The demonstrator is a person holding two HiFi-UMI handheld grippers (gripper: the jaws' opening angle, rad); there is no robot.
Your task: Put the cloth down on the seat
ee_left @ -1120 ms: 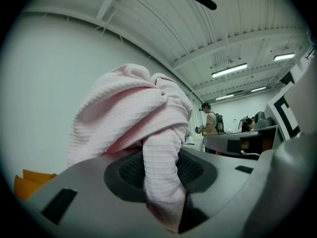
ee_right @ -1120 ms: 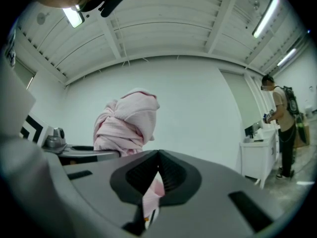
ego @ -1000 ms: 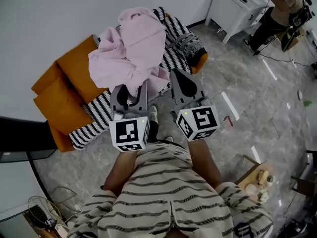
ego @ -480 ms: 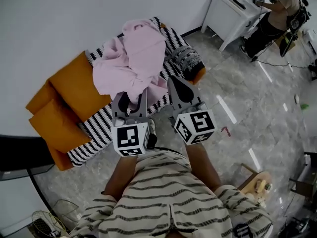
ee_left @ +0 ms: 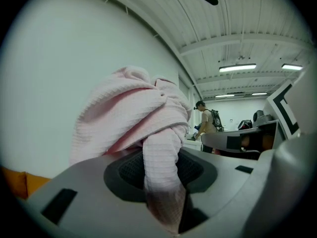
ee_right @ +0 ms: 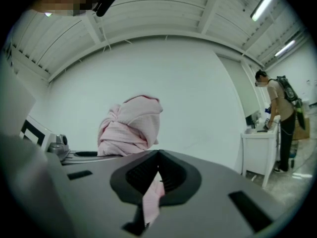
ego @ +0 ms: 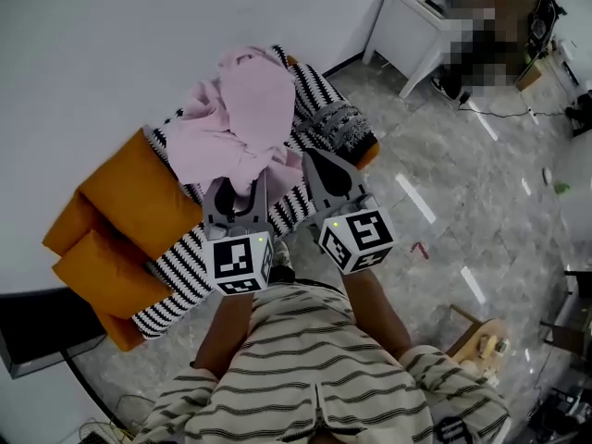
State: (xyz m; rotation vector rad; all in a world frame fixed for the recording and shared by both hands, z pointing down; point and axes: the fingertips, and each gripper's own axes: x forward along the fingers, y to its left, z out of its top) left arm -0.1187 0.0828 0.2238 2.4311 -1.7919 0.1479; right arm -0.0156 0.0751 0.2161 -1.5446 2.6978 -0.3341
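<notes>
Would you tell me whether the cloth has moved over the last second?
Yes, slightly: the cloth has gone forward over the striped seat.

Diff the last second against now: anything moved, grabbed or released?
The pink cloth looks slightly narrower and more bunched over the striped throw; the rest of the shift is mostly the head camera swinging. Nothing grabbed or released: left gripper and right gripper stay shut on the pink cloth, side by side.

soft pink waffle-textured cloth (ego: 245,118), matt grey plastic left tool (ego: 239,191), glossy stone-look floor (ego: 481,211), striped woven throw (ego: 178,280)
</notes>
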